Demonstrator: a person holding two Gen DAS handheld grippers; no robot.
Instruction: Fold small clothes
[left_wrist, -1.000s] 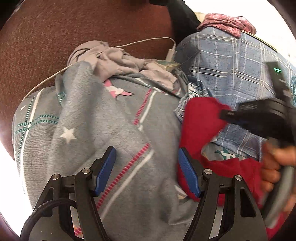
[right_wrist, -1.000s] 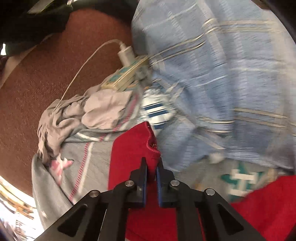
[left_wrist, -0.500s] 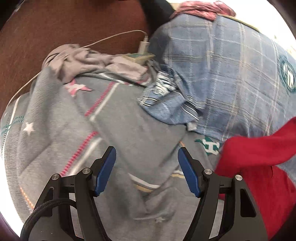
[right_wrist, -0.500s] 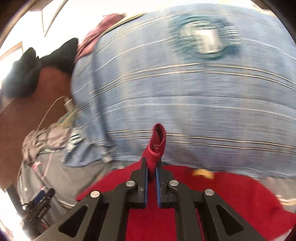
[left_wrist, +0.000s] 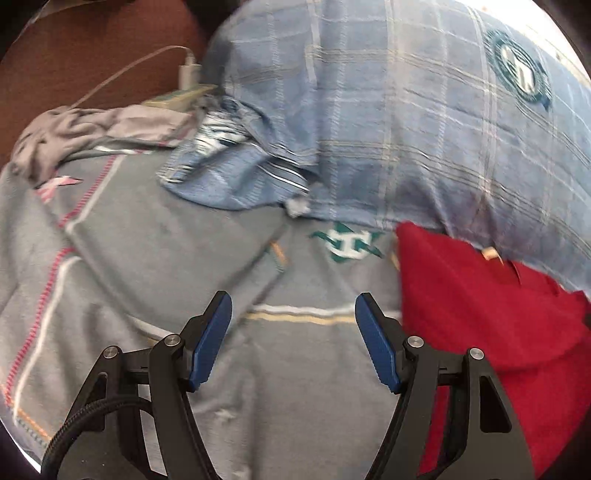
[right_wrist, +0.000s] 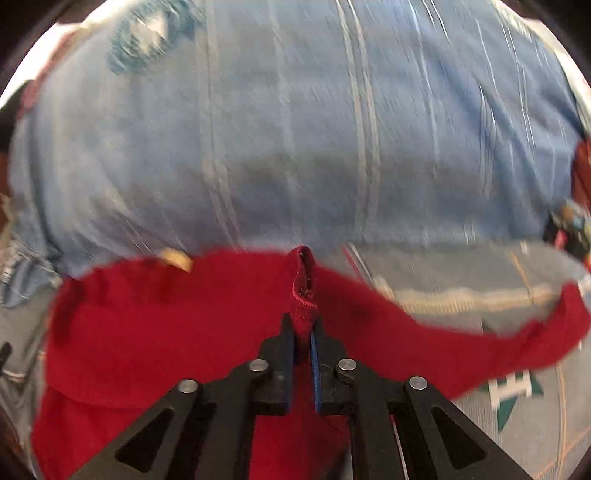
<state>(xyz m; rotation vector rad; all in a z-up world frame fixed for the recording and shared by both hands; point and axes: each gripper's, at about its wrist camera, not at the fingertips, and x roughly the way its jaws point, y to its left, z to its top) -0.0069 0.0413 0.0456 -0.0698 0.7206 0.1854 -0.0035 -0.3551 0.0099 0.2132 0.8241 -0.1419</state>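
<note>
A red garment (right_wrist: 166, 332) lies spread on a grey patterned blanket (left_wrist: 184, 251); in the left wrist view it shows at the right (left_wrist: 480, 314). My right gripper (right_wrist: 303, 328) is shut on a hemmed edge of the red garment, which sticks up between the pads. My left gripper (left_wrist: 293, 332) is open and empty, above the grey blanket just left of the red garment.
A large blue plaid pillow (left_wrist: 406, 110) (right_wrist: 295, 129) lies behind the garment. A crumpled grey cloth (left_wrist: 92, 129), a white charger with cable (left_wrist: 188, 74) and a small box lie at the back left on a brown surface (left_wrist: 92, 48).
My right gripper has pulled the red garment's edge to the right, spreading it in front of the pillow. My left gripper has swung right, toward the garment, still open.
</note>
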